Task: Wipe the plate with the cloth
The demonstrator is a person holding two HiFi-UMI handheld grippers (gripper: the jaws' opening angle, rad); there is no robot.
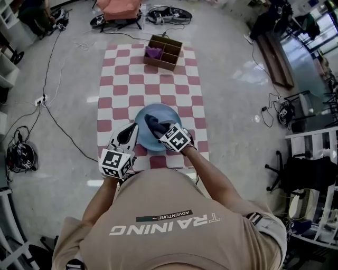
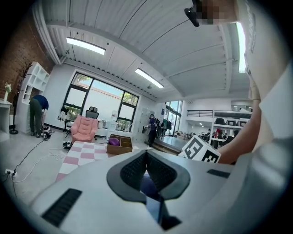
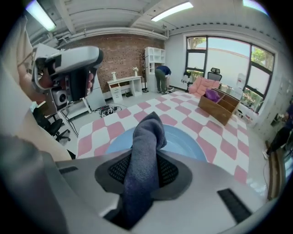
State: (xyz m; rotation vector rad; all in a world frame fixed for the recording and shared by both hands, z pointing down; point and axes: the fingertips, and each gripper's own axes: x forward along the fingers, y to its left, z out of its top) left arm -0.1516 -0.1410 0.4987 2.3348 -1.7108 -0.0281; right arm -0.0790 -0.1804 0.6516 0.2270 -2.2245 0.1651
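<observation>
Left claw [image 1: 132, 132] and right claw [image 1: 161, 131] clamped.

Bearings run from the plate [image 1: 142, 113], with twelve o'clock pointing away from the person. The plate sits on the mat [image 1: 153, 89], toward the mat's near end. The cloth [image 1: 150, 122] is over the plate's middle, between the jaws of the right gripper [image 1: 158, 127], which comes in from five o'clock. The left gripper [image 1: 133, 129] is at the plate's rim at eight o'clock. A box [image 1: 161, 64] stands at twelve o'clock on the mat's far edge, with a bundle [image 1: 154, 52] in its left-hand compartment. Beyond the box, off the mat at eleven o'clock, is an armchair [image 1: 119, 8]. A power strip [image 1: 40, 99] lies on the floor at nine o'clock, well clear of the mat.
</observation>
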